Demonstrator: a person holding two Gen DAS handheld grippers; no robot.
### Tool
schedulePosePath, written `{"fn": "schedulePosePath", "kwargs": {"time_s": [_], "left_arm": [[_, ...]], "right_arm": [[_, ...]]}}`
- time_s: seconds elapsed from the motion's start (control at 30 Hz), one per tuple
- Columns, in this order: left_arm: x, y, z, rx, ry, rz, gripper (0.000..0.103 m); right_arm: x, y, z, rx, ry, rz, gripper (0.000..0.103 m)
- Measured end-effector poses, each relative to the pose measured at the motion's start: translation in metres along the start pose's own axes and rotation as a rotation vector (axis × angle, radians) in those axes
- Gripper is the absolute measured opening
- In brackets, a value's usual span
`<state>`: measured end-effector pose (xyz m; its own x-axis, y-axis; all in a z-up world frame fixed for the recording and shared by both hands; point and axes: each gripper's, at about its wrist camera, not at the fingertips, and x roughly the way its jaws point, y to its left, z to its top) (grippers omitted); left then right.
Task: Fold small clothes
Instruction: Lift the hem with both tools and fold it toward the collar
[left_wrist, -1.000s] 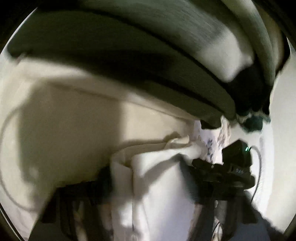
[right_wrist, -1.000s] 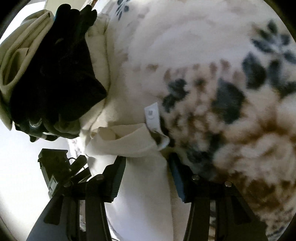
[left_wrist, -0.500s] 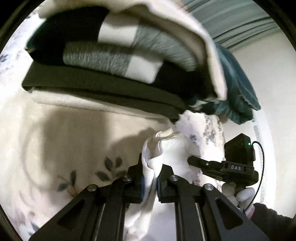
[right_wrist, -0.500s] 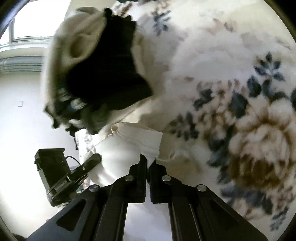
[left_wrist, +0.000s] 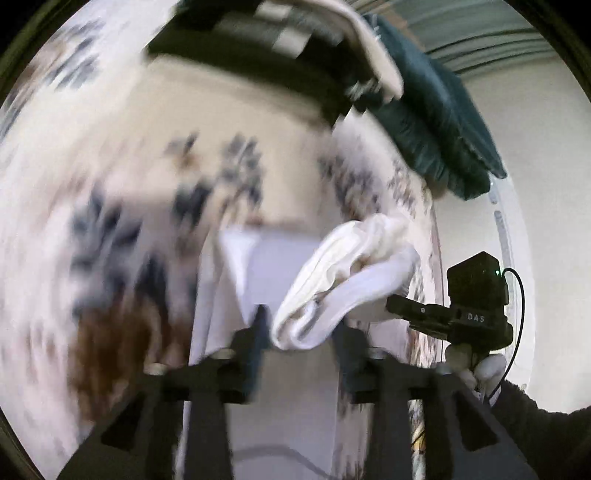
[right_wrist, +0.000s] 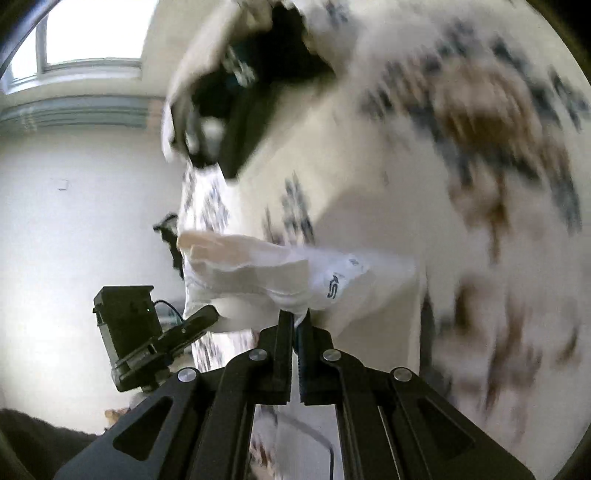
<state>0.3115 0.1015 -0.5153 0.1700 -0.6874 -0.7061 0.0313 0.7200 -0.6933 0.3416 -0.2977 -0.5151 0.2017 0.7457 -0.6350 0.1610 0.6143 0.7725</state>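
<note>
A small white garment (left_wrist: 343, 273) hangs bunched above the floral blanket (left_wrist: 110, 206). My left gripper (left_wrist: 301, 332) is open, its fingers either side of the garment's lower fold; whether they touch it is blurred. My right gripper (right_wrist: 295, 328) is shut on the white garment (right_wrist: 258, 273) at the edge near a printed label. The right gripper's body (left_wrist: 476, 306) shows at the right in the left wrist view, and the left gripper's body (right_wrist: 144, 336) shows at the lower left in the right wrist view.
A stack of folded clothes (left_wrist: 280, 48), dark, grey and cream, lies on the blanket at the far side, with a teal garment (left_wrist: 436, 122) beside it. The same stack (right_wrist: 240, 88) shows in the right wrist view. A white wall (right_wrist: 74, 221) and a window (right_wrist: 85, 33) are behind.
My left gripper has opened and let go of the white garment. My right gripper stays shut on it. Both views have pulled back from the stack and are blurred by motion.
</note>
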Motion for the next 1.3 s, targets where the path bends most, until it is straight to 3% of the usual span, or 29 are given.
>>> {"fn": "schedulePosePath", "kwargs": {"time_s": [0.03, 0.17, 0.23, 0.33, 0.43, 0.53, 0.6, 0.7, 0.9, 1.03, 1.2, 1.3], "left_arm": [[-0.001, 0.002, -0.013, -0.014, 0.012, 0.014, 0.061], [-0.015, 0.022, -0.057, -0.090, 0.061, 0.073, 0.062], [-0.026, 0.037, -0.065, -0.131, 0.052, 0.093, 0.062], [-0.029, 0.046, -0.055, -0.166, 0.008, 0.117, 0.062], [-0.022, 0.050, -0.036, -0.166, -0.033, 0.145, 0.062], [0.002, 0.055, -0.024, -0.187, -0.015, 0.157, 0.062], [0.014, 0.061, -0.023, -0.203, 0.001, 0.138, 0.062], [0.028, 0.058, -0.026, -0.185, 0.029, 0.174, 0.062], [0.034, 0.054, -0.060, -0.114, 0.096, 0.278, 0.062], [0.021, 0.042, -0.076, -0.039, 0.109, 0.340, 0.062], [0.001, 0.021, -0.061, -0.006, -0.006, 0.337, 0.062], [0.013, 0.012, -0.046, 0.050, -0.037, 0.386, 0.062]], "right_arm": [[0.003, -0.004, -0.012, 0.013, 0.022, -0.016, 0.005], [0.013, -0.026, -0.057, 0.060, 0.136, -0.136, 0.019], [0.014, -0.039, -0.075, 0.083, 0.188, -0.196, 0.036], [0.005, -0.051, -0.086, 0.151, 0.168, -0.197, 0.038], [-0.004, -0.053, -0.084, 0.205, 0.095, -0.206, 0.038], [-0.002, -0.048, -0.074, 0.230, 0.031, -0.207, 0.038], [0.006, -0.050, -0.071, 0.274, 0.016, -0.189, 0.038], [0.023, -0.049, -0.070, 0.316, 0.012, -0.175, 0.038], [0.058, -0.041, -0.098, 0.240, 0.139, -0.385, 0.038], [0.056, -0.045, -0.121, 0.275, 0.192, -0.398, 0.038], [0.018, -0.010, -0.108, 0.234, 0.015, -0.391, 0.038], [0.021, 0.017, -0.087, 0.191, -0.061, -0.341, 0.038]]}}
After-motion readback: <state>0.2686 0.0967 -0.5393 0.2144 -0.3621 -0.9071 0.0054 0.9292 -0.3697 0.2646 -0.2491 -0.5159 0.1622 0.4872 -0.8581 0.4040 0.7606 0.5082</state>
